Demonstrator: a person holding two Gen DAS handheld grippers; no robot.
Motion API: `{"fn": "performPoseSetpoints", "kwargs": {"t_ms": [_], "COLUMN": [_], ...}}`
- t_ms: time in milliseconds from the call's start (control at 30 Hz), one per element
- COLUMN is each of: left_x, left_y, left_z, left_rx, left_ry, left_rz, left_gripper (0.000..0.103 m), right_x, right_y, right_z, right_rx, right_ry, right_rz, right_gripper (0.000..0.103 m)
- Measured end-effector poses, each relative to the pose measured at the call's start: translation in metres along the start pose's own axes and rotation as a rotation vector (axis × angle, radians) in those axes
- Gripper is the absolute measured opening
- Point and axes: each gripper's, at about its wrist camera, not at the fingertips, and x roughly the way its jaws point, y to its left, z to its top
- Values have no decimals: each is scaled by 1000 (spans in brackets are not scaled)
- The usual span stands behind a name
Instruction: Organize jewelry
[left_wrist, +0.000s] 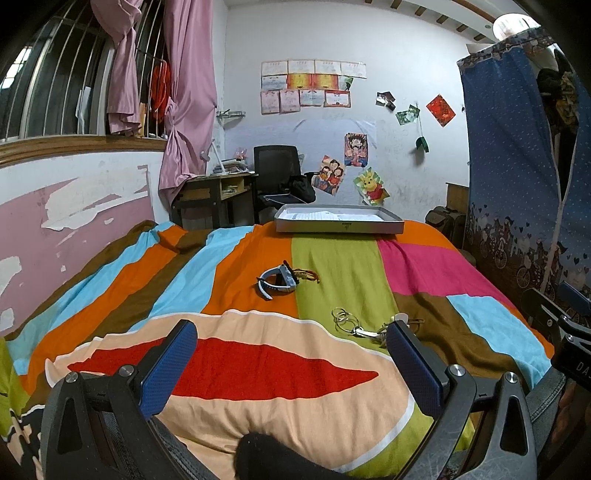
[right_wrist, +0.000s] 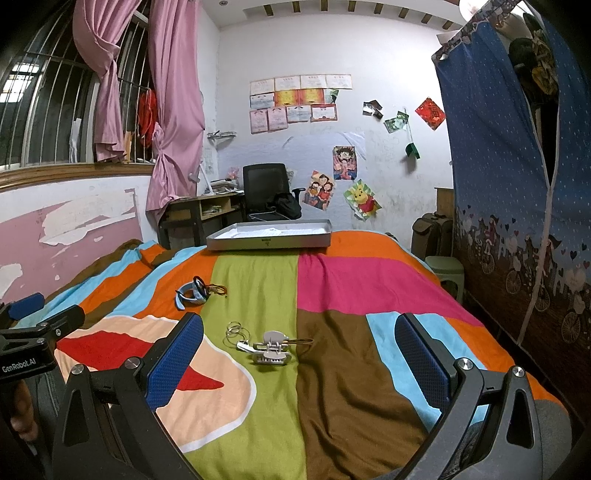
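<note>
A grey-blue wristwatch (left_wrist: 275, 281) (right_wrist: 191, 293) lies on the striped bedspread with a thin braided cord bracelet (left_wrist: 308, 275) (right_wrist: 217, 288) beside it. Closer in lie several silver rings (left_wrist: 341, 317) (right_wrist: 235, 328) and a silver hair clip with a keyring piece (right_wrist: 271, 349) (left_wrist: 369, 332). A shallow grey box tray (left_wrist: 340, 218) (right_wrist: 269, 234) sits at the bed's far end. My left gripper (left_wrist: 291, 363) stands open, short of the watch, its right finger beside the clip. My right gripper (right_wrist: 299, 362) is open too, the clip ahead between its fingers. Nothing is held.
The bed (right_wrist: 332, 288) fills the foreground. A peeling pink wall (left_wrist: 74, 221) and barred window run along the left. A desk (left_wrist: 214, 188) and black office chair (left_wrist: 277, 173) stand beyond the bed. A blue fabric wardrobe (right_wrist: 517, 184) and green stool (right_wrist: 448, 269) flank the right side.
</note>
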Motion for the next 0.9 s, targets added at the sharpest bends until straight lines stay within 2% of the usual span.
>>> {"fn": "performPoseSetpoints", "kwargs": {"t_ms": [200,367,533,900], "left_x": [8,20,24,64], "left_y": [4,11,17,9], "left_z": [-1,3,13,53], "left_rx": [-16,-70,-111,-73], "left_ry": [37,64,36,-25], "left_rz": [-14,-47,-52,-48], "left_gripper": [103,103,103,103], "right_x": [0,0,11,56], "right_y": [-1,0,2,10], "right_z": [1,9,24,62], "right_rx": [11,14,18,-34], "right_ry": [-11,-41,-65,-131], "right_rz": [12,27,47,78], "right_gripper": [102,102,102,102]}}
